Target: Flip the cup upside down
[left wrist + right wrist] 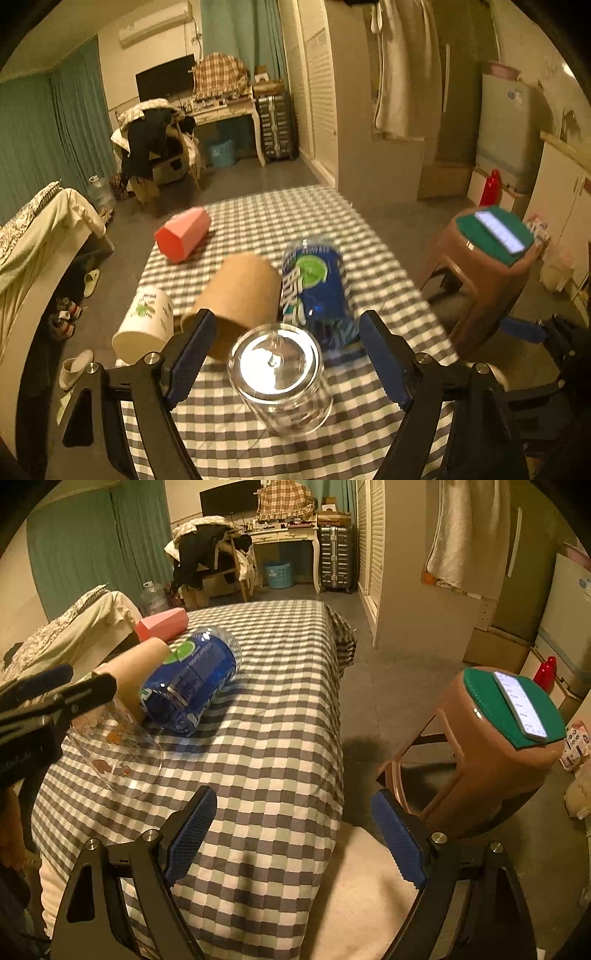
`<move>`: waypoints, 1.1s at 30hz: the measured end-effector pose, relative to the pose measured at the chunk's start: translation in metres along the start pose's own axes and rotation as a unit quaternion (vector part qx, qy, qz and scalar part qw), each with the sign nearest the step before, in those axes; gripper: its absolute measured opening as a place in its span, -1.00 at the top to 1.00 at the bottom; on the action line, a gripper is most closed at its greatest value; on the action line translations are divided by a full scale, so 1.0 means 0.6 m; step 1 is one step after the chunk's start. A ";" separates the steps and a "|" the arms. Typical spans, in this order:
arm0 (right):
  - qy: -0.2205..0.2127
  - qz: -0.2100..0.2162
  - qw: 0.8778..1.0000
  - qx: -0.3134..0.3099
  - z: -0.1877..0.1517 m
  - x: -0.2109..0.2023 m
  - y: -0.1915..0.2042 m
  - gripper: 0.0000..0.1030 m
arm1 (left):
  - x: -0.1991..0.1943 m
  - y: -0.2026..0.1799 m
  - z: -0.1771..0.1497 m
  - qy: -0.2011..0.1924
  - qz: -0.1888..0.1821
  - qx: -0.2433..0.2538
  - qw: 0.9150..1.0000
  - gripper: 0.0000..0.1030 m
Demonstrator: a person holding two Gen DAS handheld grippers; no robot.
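Note:
A clear glass cup [282, 376] stands upside down on the checked tablecloth [258, 439], its base up; it also shows in the right wrist view [118, 749], with small cartoon prints. My left gripper [286, 352] is open, its blue pads wide on either side of the cup and not touching it. It appears in the right wrist view at the left edge [48, 690]. My right gripper [295, 834] is open and empty, over the table's near right edge.
A brown paper cup [240, 295], a blue-labelled clear cup [317, 284], a pink cup [183, 232] and a white cup [146, 325] lie on their sides beyond the glass. A brown stool [491, 753] with a phone [521, 705] stands to the right.

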State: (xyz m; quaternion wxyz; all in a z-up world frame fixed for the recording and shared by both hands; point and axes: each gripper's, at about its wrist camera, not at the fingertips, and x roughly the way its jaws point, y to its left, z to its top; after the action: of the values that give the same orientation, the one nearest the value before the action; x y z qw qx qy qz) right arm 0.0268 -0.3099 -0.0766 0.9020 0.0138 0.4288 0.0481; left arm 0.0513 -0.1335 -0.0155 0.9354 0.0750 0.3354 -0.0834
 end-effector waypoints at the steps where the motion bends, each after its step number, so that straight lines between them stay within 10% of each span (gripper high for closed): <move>1: -0.005 -0.003 1.000 -0.001 0.001 -0.009 0.001 -0.68 | -0.010 0.003 0.006 -0.009 -0.004 -0.005 1.000 -0.61; 17: -0.173 -0.006 0.985 -0.030 0.027 -0.199 0.063 -0.68 | -0.184 0.104 -0.007 -0.111 0.020 -0.064 0.992 -0.62; 33: -0.186 0.014 0.981 -0.051 -0.014 -0.163 0.139 -0.68 | -0.167 0.151 -0.102 -0.119 0.041 -0.116 0.985 -0.67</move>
State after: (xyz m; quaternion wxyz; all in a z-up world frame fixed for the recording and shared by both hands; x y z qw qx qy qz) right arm -0.0473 -0.2370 -0.0010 0.9649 -0.0173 0.2499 0.0792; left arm -0.0439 -0.0226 0.0092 0.9736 -0.0304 0.2260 -0.0140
